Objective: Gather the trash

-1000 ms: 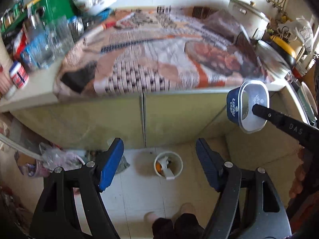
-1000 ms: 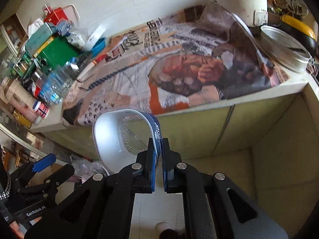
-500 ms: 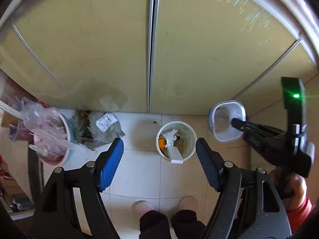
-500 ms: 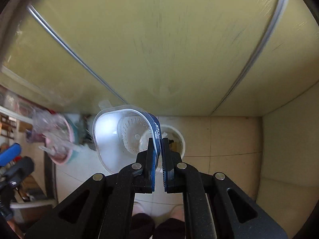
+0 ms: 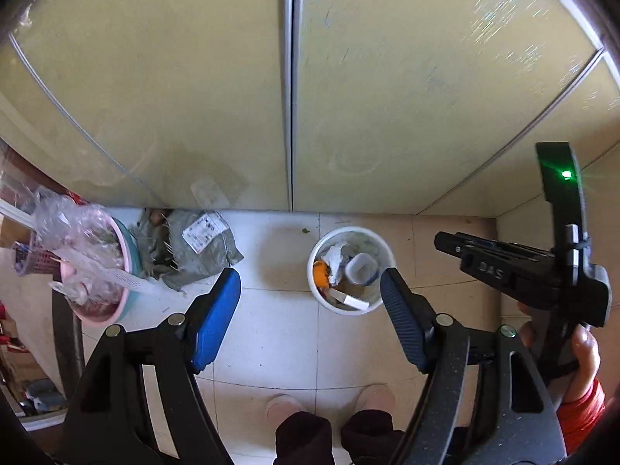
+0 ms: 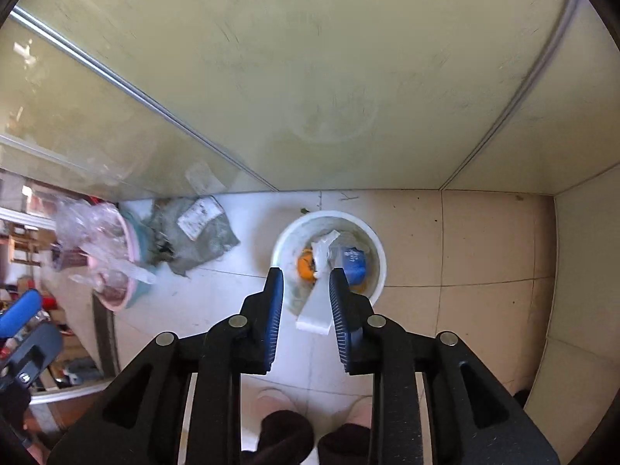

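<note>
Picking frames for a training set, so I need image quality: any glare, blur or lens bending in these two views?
Left wrist view: sharp; speckled glare on the cabinet door at upper right; a green light flares on the right claw; cabinet seams bow outward. Right wrist view: slight smear near the cabinet top, white bucket crisp; dark corners in both.

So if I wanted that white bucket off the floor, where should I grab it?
Probably the bucket rim on its right side, from straight above. It stands upright with its mouth open, trash is heaped toward the left, and the right tool hangs just above.
</note>
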{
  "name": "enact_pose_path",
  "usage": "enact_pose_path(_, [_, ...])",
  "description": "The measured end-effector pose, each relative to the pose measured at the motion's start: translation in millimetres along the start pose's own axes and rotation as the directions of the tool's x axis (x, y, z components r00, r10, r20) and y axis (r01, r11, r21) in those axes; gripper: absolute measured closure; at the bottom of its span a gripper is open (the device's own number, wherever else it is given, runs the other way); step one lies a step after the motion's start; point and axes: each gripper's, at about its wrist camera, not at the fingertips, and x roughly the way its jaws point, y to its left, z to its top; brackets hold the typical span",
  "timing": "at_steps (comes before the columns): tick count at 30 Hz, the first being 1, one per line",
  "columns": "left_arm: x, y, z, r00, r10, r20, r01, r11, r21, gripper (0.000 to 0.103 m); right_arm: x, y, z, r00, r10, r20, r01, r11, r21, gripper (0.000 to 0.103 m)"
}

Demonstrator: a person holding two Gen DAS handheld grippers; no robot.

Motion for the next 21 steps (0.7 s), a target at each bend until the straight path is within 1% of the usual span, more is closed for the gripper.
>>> enact_pose_path(2, [-35,-6,10,1.000,-0.007,0.023,0.007,1.000,0.010,0.029,-45,6,0,0.999,-0.005,0.040,0.005,1.000,-0.009,0.081])
enact_pose_path(5, [-99,-19,24,0.997,-0.030,0.077,0.029,0.999,0.021,0.029,-130,21,2,0.993,-0.003,0.121,0.008,0.999,-0.040,0.081])
enact_pose_path(6, [-127,-24,29,0.994,-0.043,0.104,0.041,0.999,0.023,0.029,-167,28,2,0.988,0.005,0.158,0.003,0.999,-0.049,0.081])
enact_pose_path(8, [-183,-33,38,0.985,-0.054,0.164,0.050,0.998,0.029,0.029,-225,43,1,0.974,0.023,0.226,-0.009,0.998,-0.065,0.081])
enact_pose_path(10, [-237,-40,43,0.970,-0.065,0.233,0.059,0.998,0.033,0.029,-292,55,-4,0.951,0.043,0.307,-0.016,0.996,-0.090,0.079])
enact_pose_path(11, [-271,-43,44,0.956,-0.075,0.282,0.067,0.997,0.036,0.029,-326,61,-8,0.935,0.052,0.351,-0.015,0.994,-0.107,0.079])
enact_pose_path(12, [-296,-45,44,0.944,-0.081,0.320,0.072,0.997,0.039,0.029,-354,67,-12,0.918,0.059,0.392,-0.011,0.993,-0.122,0.078])
enact_pose_path(13, [-321,-47,43,0.930,-0.086,0.358,0.075,0.996,0.044,0.029,-384,73,-19,0.896,0.069,0.438,-0.008,0.990,-0.140,0.078])
enact_pose_path(15, [-375,-51,38,0.890,-0.097,0.446,0.080,0.995,0.056,0.029,-437,86,-34,0.851,0.085,0.518,0.009,0.984,-0.176,0.078])
enact_pose_path(16, [-400,-52,34,0.868,-0.106,0.486,0.085,0.994,0.065,0.029,-463,92,-43,0.823,0.090,0.561,0.024,0.981,-0.192,0.078])
enact_pose_path(17, [-419,-53,31,0.852,-0.114,0.512,0.089,0.993,0.073,0.029,-486,99,-53,0.795,0.095,0.600,0.039,0.978,-0.206,0.078])
enact_pose_path(18, [-441,-52,25,0.829,-0.124,0.546,0.091,0.992,0.086,0.029,-506,107,-65,0.764,0.098,0.637,0.055,0.975,-0.216,0.078])
enact_pose_path(19, [-462,-51,19,0.805,-0.133,0.578,0.091,0.991,0.100,0.029,-525,113,-77,0.736,0.100,0.669,0.069,0.973,-0.222,0.078])
enact_pose_path(21, [-493,-49,5,0.766,-0.152,0.624,0.092,0.987,0.129,0.029,-551,133,-98,0.688,0.104,0.719,0.088,0.970,-0.225,0.078])
